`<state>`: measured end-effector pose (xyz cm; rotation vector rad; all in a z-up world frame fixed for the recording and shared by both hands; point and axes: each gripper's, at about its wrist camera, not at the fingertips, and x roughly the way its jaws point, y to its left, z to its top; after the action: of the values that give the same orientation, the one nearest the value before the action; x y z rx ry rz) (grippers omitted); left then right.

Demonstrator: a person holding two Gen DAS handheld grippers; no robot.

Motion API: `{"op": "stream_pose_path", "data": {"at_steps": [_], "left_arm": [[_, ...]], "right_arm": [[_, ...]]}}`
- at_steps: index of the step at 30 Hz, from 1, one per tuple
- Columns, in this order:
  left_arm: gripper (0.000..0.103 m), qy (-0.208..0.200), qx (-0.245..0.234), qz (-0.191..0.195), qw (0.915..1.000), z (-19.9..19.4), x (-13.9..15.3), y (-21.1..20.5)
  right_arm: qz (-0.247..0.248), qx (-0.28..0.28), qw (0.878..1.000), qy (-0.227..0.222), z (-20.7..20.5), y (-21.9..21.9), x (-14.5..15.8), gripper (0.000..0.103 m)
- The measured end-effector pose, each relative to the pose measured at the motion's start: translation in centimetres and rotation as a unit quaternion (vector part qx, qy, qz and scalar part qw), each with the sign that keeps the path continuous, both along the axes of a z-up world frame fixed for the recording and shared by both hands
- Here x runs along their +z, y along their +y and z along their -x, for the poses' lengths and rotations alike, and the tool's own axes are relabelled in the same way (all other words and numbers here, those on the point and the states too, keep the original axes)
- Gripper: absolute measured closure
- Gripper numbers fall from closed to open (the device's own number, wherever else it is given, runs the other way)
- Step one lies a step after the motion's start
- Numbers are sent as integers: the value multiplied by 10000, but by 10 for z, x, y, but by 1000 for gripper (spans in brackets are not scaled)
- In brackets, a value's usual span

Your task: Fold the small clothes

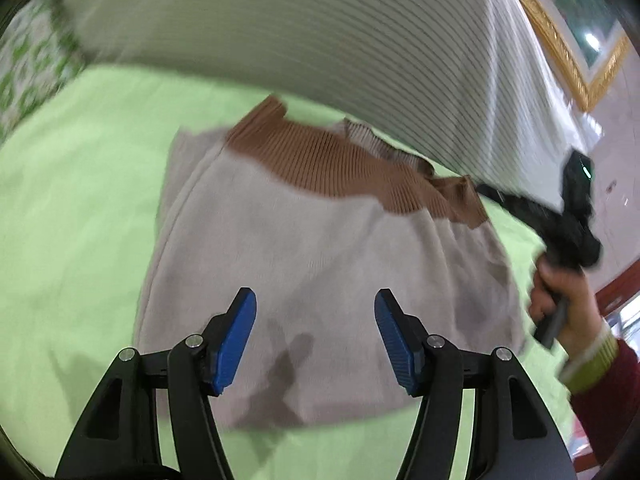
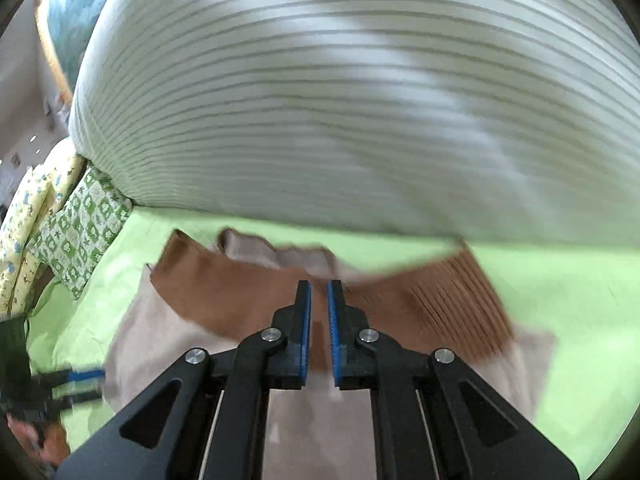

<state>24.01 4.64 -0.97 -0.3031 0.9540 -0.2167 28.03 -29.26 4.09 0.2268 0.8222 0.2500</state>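
Your left gripper point(image 1: 315, 300) hangs over the beige garment point(image 1: 320, 248), jaws spread, nothing in them. Right gripper point(image 2: 319, 284) sits above its brown ribbed band point(image 2: 224, 292), jaws nearly clenched, empty. It's all lying on a green bed sheet point(image 1: 80, 200), striped pillow point(image 2: 320, 100) behind.

A bedroom at home: green bedsheet point(image 1: 80, 208), striped duvet point(image 2: 320, 100), patterned pillows point(image 2: 80, 232).

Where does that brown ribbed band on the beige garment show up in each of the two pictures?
Left wrist view: the brown ribbed band runs across the middle, above the open tool.
Right wrist view: the band crosses the lower middle, behind the nearly shut tool's tips.
Shared landmark: the green sheet under the garment.
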Motion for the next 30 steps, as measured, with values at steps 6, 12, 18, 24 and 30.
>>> {"op": "stream_pose_path", "data": {"at_steps": [6, 12, 18, 24, 30], "left_arm": [[41, -94, -432, -445, 9980, -82, -12, -30], [60, 326, -282, -1363, 9897, -133, -50, -13], [79, 249, 239, -1072, 9936, -131, -51, 27], [80, 242, 178, -1347, 9904, -125, -45, 25], [54, 198, 575, -982, 9933, -90, -27, 35]], "right_arm": [[-187, -192, 9979, 581, 11, -21, -39, 94], [-531, -1417, 9866, 614, 7, -95, -74, 103], [-463, -2006, 9771, 536, 5, -121, -70, 103], [-319, -2245, 9735, 303, 25, -106, -42, 98], [-568, -1935, 9793, 148, 69, -87, -15, 75]]}}
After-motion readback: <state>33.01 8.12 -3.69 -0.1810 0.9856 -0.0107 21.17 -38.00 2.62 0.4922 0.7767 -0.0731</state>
